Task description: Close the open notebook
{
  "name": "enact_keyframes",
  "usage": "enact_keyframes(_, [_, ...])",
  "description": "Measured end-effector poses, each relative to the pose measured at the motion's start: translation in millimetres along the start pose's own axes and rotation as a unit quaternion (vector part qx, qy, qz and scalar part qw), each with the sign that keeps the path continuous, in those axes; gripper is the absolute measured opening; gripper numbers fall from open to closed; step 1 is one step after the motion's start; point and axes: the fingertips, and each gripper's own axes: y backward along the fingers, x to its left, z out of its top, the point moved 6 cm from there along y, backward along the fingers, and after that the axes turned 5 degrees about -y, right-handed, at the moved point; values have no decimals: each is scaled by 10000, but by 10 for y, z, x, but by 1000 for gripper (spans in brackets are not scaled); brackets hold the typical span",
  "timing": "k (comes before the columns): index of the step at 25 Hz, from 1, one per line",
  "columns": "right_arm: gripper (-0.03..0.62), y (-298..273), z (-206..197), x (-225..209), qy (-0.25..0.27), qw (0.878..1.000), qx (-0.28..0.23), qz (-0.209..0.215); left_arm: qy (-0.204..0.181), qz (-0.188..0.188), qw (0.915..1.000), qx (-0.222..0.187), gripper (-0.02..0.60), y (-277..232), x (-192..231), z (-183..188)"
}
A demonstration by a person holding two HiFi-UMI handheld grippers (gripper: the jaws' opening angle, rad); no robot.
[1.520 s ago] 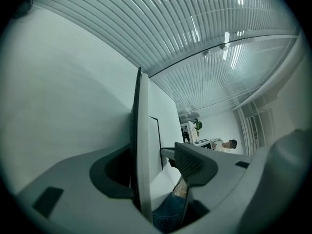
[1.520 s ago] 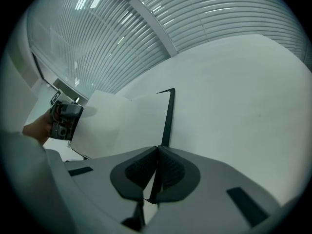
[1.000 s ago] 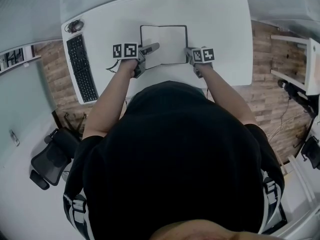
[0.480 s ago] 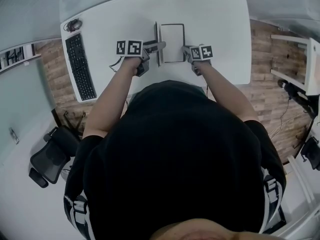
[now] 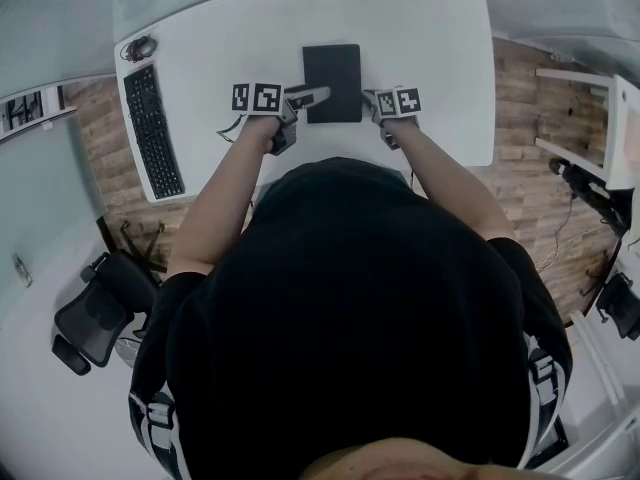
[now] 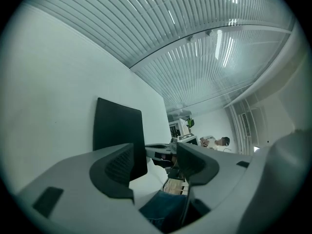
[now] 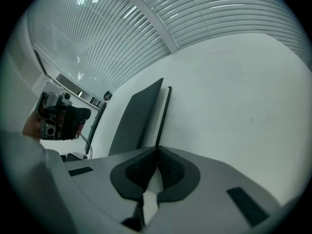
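Head view: The notebook (image 5: pixel 332 83) is now found shut, black cover uppermost, lying flat on the white bench (image 5: pixel 430 48). A second ago it lay open with white pages showing, and half a second ago its left cover stood upright in mid-swing. The closing is therefore judged complete, with only a withdrawal of the tools left. The left gripper (image 5: pixel 312 95) is noted just beside the notebook's near left edge and the right gripper (image 5: pixel 372 100) just beside its near right corner; contact cannot be confirmed for either. A keyboard (image 5: pixel 150 133) is recorded well apart at the left. No containers are seen on the bench.

Left gripper view: The fingers (image 6: pixel 117 165) are found spread, with nothing held between them. The notebook (image 6: pixel 118 130) is seen flat beyond the left finger.

Right gripper view: The fingers (image 7: pixel 141 172) are found pressed together, with nothing pinched. The notebook (image 7: pixel 139 118) is seen stretching away ahead of the tips, a thin dark strip along its right side.
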Motion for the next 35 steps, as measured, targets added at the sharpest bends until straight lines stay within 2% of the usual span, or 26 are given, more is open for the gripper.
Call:
enact_keyframes(6, [35,119,0,41,74,9996,-146,218,55,-111,9999,74,275,-13,-48,-111])
enact_keyframes(12, [35,325,47,149,236,9961,-668,519,37,-211,9998,41,209,46,-138,-152])
enact_keyframes(17, [35,498,82,221,418,9939,-924,441,-55,-266,9996,-5,154,124,-202,-200])
enact_keyframes(21, [35,690,113,309,581,9877,-1404,359,-123,-119,9996,-230,108,260,-274,-199])
enact_keyframes(25, [35,951,155,463,708,9769,-1955,493,-578,115,9970,-505,66,400,-415,-153])
enact_keyframes(28, [35,1100,171,543,942,9701,-2198,408,-1150,434,9885,-879,44,557,-538,-63])
enact_keyframes(30, [35,1194,173,589,1106,9661,-2310,310,-1429,565,9834,-968,38,626,-596,-46])
enact_keyframes(35, [35,1432,177,721,1407,9566,-2541,231,-1697,566,9772,-1146,25,731,-708,-54])
